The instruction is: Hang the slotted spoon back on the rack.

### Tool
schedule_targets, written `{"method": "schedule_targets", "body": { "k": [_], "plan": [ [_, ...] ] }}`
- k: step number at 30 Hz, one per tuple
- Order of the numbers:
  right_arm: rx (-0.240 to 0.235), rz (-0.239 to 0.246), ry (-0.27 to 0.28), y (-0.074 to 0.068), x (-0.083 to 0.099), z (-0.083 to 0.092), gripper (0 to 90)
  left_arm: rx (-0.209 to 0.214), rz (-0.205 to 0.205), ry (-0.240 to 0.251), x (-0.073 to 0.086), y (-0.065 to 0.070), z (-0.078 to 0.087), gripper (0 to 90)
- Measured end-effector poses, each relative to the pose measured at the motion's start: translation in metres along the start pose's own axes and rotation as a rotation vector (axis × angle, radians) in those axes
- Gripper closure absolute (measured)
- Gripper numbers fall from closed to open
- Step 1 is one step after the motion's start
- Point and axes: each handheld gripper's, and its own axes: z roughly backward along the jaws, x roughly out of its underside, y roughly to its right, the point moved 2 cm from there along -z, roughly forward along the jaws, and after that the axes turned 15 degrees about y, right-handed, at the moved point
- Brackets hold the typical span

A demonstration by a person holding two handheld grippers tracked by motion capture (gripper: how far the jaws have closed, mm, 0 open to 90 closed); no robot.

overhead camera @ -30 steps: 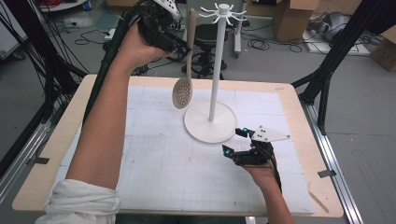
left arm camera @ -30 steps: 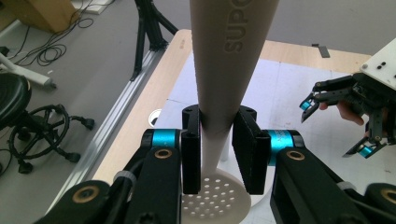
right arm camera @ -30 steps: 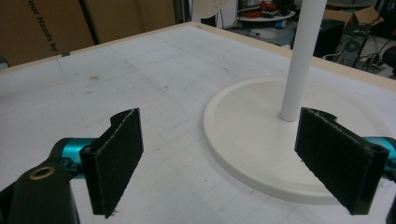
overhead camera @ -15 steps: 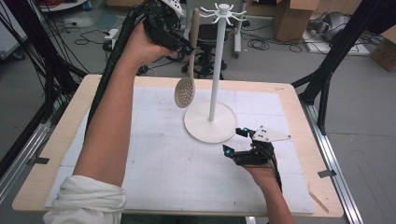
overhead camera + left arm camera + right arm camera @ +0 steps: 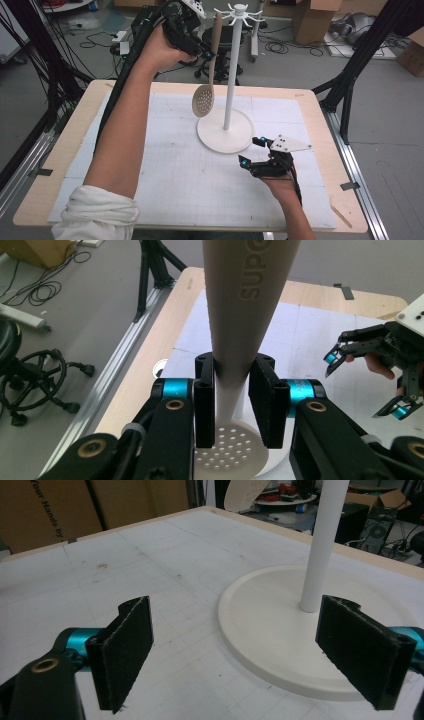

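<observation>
My left gripper [image 5: 205, 51] is raised high over the table's far side, shut on the handle of a beige perforated spoon [image 5: 203, 100]. The spoon hangs upright, bowl down, just left of the white hook stand [image 5: 231, 75], and its handle top is level with the stand's hooks [image 5: 239, 10]. In the left gripper view the jaws [image 5: 234, 365] pinch the handle [image 5: 245, 300], and the holed bowl [image 5: 230, 452] shows below. My right gripper [image 5: 250, 151] rests low on the mat beside the stand's round base [image 5: 225, 132], open with nothing in it. In the right gripper view its gripper [image 5: 237, 630] faces the base [image 5: 280, 630] and pole [image 5: 325, 545].
A white gridded mat [image 5: 165, 170] covers the wooden table [image 5: 65, 150]. Black frame legs [image 5: 350, 85], cables and cardboard boxes [image 5: 310, 20] stand on the floor beyond the table. A small wooden stick [image 5: 340, 214] lies near the front right corner.
My left gripper has carried the spoon a little to the right, closer to the stand's pole and hooks. The right gripper has stayed put.
</observation>
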Motion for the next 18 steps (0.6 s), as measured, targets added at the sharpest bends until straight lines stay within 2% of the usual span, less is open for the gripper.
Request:
{"method": "schedule_targets", "body": {
  "k": [4, 8, 9, 10, 11, 12, 18],
  "plan": [
    [-0.004, 0.000, -0.003, -0.001, 0.000, 0.000, 14.8, 0.003, 0.006, -0.017, 0.001, 0.000, -0.004, 73.6],
    [-0.005, -0.005, -0.004, -0.002, 0.000, 0.000, 14.8, -0.003, 0.014, -0.003, 0.004, -0.001, -0.005, 72.8],
    [-0.005, -0.006, -0.004, -0.001, 0.000, 0.000, 14.8, -0.017, 0.016, 0.006, 0.005, -0.001, -0.005, 71.5],
    [-0.005, -0.005, -0.005, -0.001, 0.000, 0.001, 14.8, -0.040, 0.014, 0.017, 0.005, -0.002, -0.004, 66.2],
    [-0.005, -0.005, -0.006, -0.001, 0.000, 0.001, 14.8, -0.047, 0.019, 0.023, 0.006, -0.002, -0.002, 61.0],
    [-0.005, -0.004, -0.005, -0.001, 0.000, 0.001, 14.8, -0.050, 0.026, 0.026, 0.007, -0.002, -0.001, 59.7],
    [-0.006, 0.006, -0.005, -0.002, 0.000, 0.001, 14.8, -0.050, 0.033, -0.024, 0.018, 0.003, 0.010, 58.5]
  ]
}}
